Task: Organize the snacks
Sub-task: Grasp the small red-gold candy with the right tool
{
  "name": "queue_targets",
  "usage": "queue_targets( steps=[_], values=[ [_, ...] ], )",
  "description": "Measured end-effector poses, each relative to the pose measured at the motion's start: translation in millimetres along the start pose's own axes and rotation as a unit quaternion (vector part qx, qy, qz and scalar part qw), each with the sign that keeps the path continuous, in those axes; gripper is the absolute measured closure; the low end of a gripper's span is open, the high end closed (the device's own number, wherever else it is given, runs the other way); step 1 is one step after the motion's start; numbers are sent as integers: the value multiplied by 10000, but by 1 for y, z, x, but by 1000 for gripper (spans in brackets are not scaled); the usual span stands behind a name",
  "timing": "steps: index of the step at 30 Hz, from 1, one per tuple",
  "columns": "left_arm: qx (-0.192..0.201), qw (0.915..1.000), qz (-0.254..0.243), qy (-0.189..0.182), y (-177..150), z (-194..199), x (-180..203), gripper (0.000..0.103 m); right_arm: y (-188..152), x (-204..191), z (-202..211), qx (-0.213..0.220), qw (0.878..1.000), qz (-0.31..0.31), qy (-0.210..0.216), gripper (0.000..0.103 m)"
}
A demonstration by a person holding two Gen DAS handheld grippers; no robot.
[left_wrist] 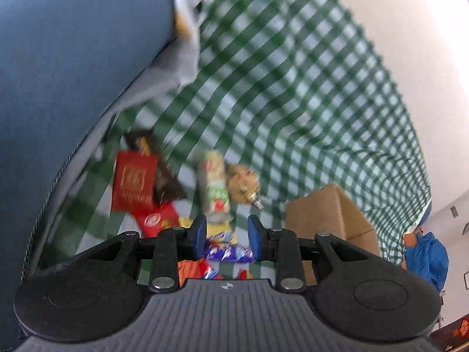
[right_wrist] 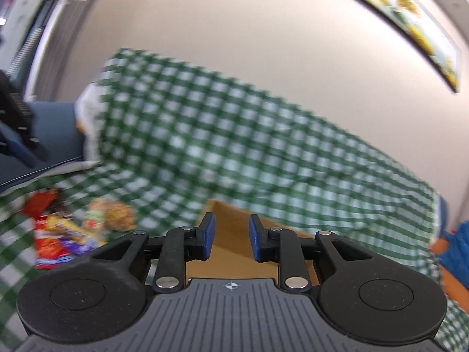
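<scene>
A blurred pile of snacks lies on the green checked cloth [left_wrist: 293, 102]: a red packet [left_wrist: 133, 182], a dark wrapper [left_wrist: 168, 182], a red KitKat [left_wrist: 158, 220], a green and white pack [left_wrist: 215, 184], a cookie pack [left_wrist: 241, 183] and a purple wrapper [left_wrist: 228, 252]. My left gripper [left_wrist: 227, 228] hovers over the pile's near side, open, nothing pressed between its pads. An open cardboard box [left_wrist: 325, 214] stands right of the pile. My right gripper [right_wrist: 231, 228] is open and empty above the cardboard box [right_wrist: 225, 214], with the snack pile [right_wrist: 61, 234] to its left.
A blue cushion [left_wrist: 58, 88] fills the left side, with pale fabric [left_wrist: 181, 58] at its edge. The checked cloth [right_wrist: 234, 135] rises up a backrest against a plain wall. A blue bag [left_wrist: 428, 258] sits past the cloth's right edge. A framed picture [right_wrist: 410, 14] hangs high on the wall.
</scene>
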State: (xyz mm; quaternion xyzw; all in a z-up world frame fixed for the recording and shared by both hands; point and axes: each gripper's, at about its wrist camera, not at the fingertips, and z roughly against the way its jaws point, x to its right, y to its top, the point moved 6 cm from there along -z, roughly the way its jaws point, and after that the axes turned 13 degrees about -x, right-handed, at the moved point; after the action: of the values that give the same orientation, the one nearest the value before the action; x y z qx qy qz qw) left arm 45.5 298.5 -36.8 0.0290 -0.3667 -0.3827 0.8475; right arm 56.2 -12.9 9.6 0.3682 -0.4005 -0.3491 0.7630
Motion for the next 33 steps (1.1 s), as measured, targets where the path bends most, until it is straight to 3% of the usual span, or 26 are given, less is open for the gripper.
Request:
queue_targets(
  steps=[10,16,21,25,28,30,33],
  values=[
    [-799,9935,5,805,-4,-52,-6,63,-8,-70,-30,-586,9936,377,893,77],
    [-1138,9854,58,1264,-15,-76,-8,44,-16,-107,-62,-1173,9850,539,1142,77],
    [-1251,9785,47,1642,-21,-91,-4,24,-19,-125,-96,-1586,9803,564,1032,77],
    [-1284,9725,-93,1942,-26,-104,2,19,-27,-133,-128,-2096,9715,549,959,76],
    [-1306,9670,-257,2170,-26,-113,7,18,-33,-135,-145,-2408,9640,488,1016,68],
    [-1343,9640,-377,2266,-28,-119,10,17,-36,-139,-152,-2603,9570,506,1179,56],
    [-1403,9602,-459,2370,-29,-125,10,17,-35,-142,-156,-2617,9559,600,1188,50]
  ],
)
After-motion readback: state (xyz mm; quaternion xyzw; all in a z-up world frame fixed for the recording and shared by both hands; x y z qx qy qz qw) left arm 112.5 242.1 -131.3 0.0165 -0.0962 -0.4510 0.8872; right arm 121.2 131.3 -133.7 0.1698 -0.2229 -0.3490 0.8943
